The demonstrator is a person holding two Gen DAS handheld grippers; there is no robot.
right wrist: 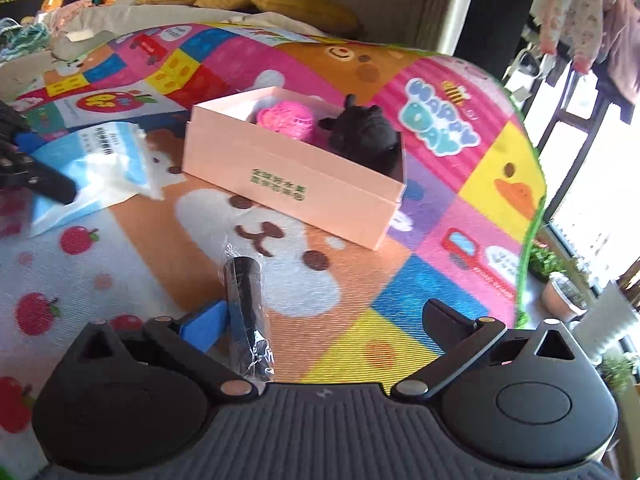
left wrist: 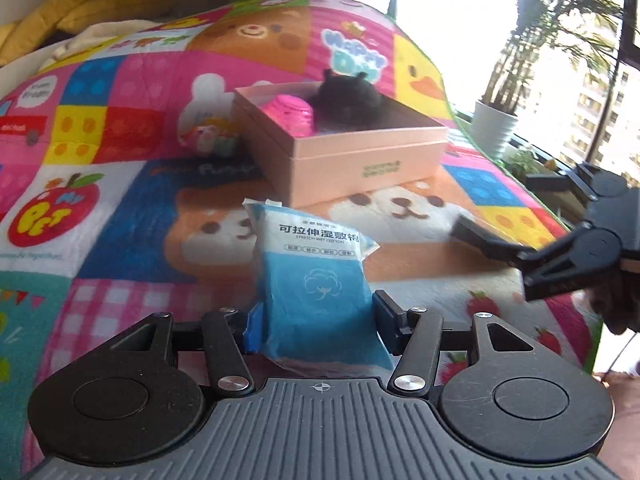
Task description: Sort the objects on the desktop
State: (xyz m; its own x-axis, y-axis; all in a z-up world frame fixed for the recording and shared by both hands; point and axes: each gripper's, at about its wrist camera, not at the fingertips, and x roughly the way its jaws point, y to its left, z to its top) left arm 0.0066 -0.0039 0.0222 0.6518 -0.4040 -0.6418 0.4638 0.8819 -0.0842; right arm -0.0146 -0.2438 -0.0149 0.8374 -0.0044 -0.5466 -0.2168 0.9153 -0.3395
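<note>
The left gripper (left wrist: 318, 326) has its blue-padded jaws closed on a soft blue-and-white plastic packet of wet cotton pads (left wrist: 316, 280), held upright just above the bright patchwork cartoon blanket (left wrist: 120, 208) that covers the surface. The right gripper (right wrist: 320, 320) has its jaws spread wide and holds nothing; a slim black cylinder sealed in clear plastic wrap (right wrist: 244, 312) lies on the blanket just beside its left blue pad, apparently touching it.

Further out, near the middle of the blanket, sits an open pale pink cardboard box (right wrist: 296, 188). Inside it already rest a bright pink woven ball (right wrist: 286, 120) and a black plush animal toy (right wrist: 364, 134), side by side.

The sorting looks about half done: two items are boxed, while the packet, held short of the box, and the wrapped cylinder remain outside.
</note>
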